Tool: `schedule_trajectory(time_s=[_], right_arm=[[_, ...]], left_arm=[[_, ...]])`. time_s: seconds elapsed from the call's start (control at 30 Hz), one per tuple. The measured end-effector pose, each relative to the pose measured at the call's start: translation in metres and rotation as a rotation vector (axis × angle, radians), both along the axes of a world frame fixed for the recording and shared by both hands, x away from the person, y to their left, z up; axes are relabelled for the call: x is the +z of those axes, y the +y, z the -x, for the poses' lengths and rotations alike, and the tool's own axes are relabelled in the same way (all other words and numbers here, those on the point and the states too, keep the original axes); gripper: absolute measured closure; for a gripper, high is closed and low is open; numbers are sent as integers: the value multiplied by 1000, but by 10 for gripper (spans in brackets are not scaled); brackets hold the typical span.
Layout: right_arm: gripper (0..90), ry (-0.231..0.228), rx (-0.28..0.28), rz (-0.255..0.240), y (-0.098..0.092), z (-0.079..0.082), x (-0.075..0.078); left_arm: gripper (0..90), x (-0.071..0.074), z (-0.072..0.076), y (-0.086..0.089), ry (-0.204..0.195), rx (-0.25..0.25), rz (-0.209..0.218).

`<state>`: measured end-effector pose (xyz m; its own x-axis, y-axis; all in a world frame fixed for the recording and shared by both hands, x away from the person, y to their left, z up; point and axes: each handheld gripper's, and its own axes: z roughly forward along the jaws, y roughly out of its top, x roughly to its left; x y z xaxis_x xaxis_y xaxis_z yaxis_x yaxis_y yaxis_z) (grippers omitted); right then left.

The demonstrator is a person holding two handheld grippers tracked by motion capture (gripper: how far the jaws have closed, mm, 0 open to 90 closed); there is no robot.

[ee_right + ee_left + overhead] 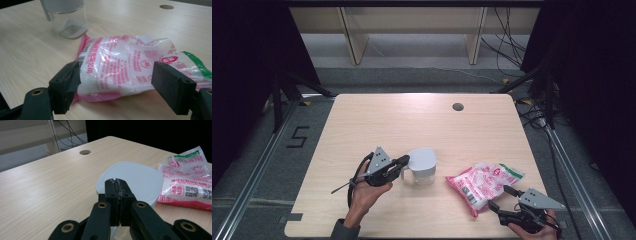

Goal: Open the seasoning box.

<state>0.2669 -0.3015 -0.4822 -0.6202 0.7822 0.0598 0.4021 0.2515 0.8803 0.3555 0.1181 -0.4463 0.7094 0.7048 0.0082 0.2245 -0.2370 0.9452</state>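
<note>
A clear jug with a white lid (pixel 422 165) stands near the table's middle front, with a handle on its left side. My left gripper (pixel 406 160) is at that side, its tips over the lid's edge. In the left gripper view its black jaws (pixel 116 181) are pressed together over the white lid (pixel 135 177); I cannot tell if anything thin is pinched. A pink, white and green plastic bag (pixel 482 182) lies flat to the right. My right gripper (pixel 503 197) straddles the bag's near end, open; the bag (pixel 120 62) sits between the wide-apart pads, and the left pad (pixel 67 85) touches it.
The pale wooden table (pixel 412 120) has a round cable hole (pixel 458 106) at the back right. Behind the bag stands the jug's clear base (pixel 67 15). Beyond the table are shelf legs and cables on the floor, and a "5" mark (pixel 298 136) is on the floor at the left.
</note>
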Motion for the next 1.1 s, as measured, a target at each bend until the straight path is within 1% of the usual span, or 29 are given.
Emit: schedule_trajectory(time_s=[0.03,0.07,0.1,0.13,0.17,0.2,0.27,0.3,0.33,0.37,0.4,0.43,0.47,0.5,0.53,0.57,0.6,0.63,0.67,0.7,0.73,0.8,0.83,0.87,0.93,0.97,1.03,1.07,1.1], right_arm=[[240,0,0,0,0,0,0],[240,9,-10,-20,1,1,0],[240,-13,0,-5,0,0,0],[240,-15,1,-5,0,0,0],[238,5,-6,-29,2,1,0],[237,-5,14,-28,2,-1,0],[240,-7,16,-27,3,-1,1],[285,-62,42,-1,5,-3,2],[287,-17,33,-21,9,1,3],[290,-35,42,-5,11,0,4],[320,-62,75,1,14,-4,5],[363,-37,63,-3,18,-2,8],[383,-75,86,-2,22,-5,9],[423,-65,104,-9,26,-7,12],[481,-60,128,-28,31,-8,14],[498,-59,140,-38,35,-9,16],[519,-79,139,-42,39,-10,17],[566,-52,139,-48,44,-10,18],[566,-52,139,-48,44,-10,18],[615,-74,155,-37,53,-15,19],[634,-65,160,-36,56,-17,20],[655,-73,171,-34,59,-20,21],[681,-85,177,-27,62,-23,22],[708,-91,193,-32,69,-29,23],[738,-113,212,-17,74,-37,25],[738,-113,212,-17,74,-37,25],[793,-107,227,-30,86,-46,27],[793,-107,227,-30,86,-46,27],[838,-97,237,-10,93,-52,30]], left_arm=[[881,0,0,0,0,0,0],[881,0,0,0,-1,-1,-3],[881,0,0,0,0,4,0],[881,0,0,0,-5,4,-4],[881,0,0,0,-6,3,-4],[881,0,0,0,-3,4,1],[881,0,0,0,-6,5,1],[880,-1,1,-1,6,4,10],[879,-1,1,-1,8,6,16],[879,-1,1,-1,8,6,16],[879,-2,1,0,15,6,29],[879,-1,-1,2,-19,3,1],[877,-1,-1,1,-15,1,6],[878,-2,1,0,5,5,18],[878,-2,0,1,1,5,16],[878,-2,0,1,-5,2,16],[877,-2,0,1,-2,3,22],[878,-2,0,1,-2,3,22],[878,-2,0,1,-3,2,21],[877,-2,0,1,-4,2,20],[878,-3,0,1,-5,2,20],[877,-3,0,1,-5,2,23],[877,-3,0,2,-5,2,21],[875,-3,0,3,-1,5,25],[873,-3,0,4,3,5,22],[873,-3,0,4,3,5,22],[873,-3,0,3,-1,7,19],[873,-3,0,3,-1,7,19],[873,-3,0,3,2,6,20]])
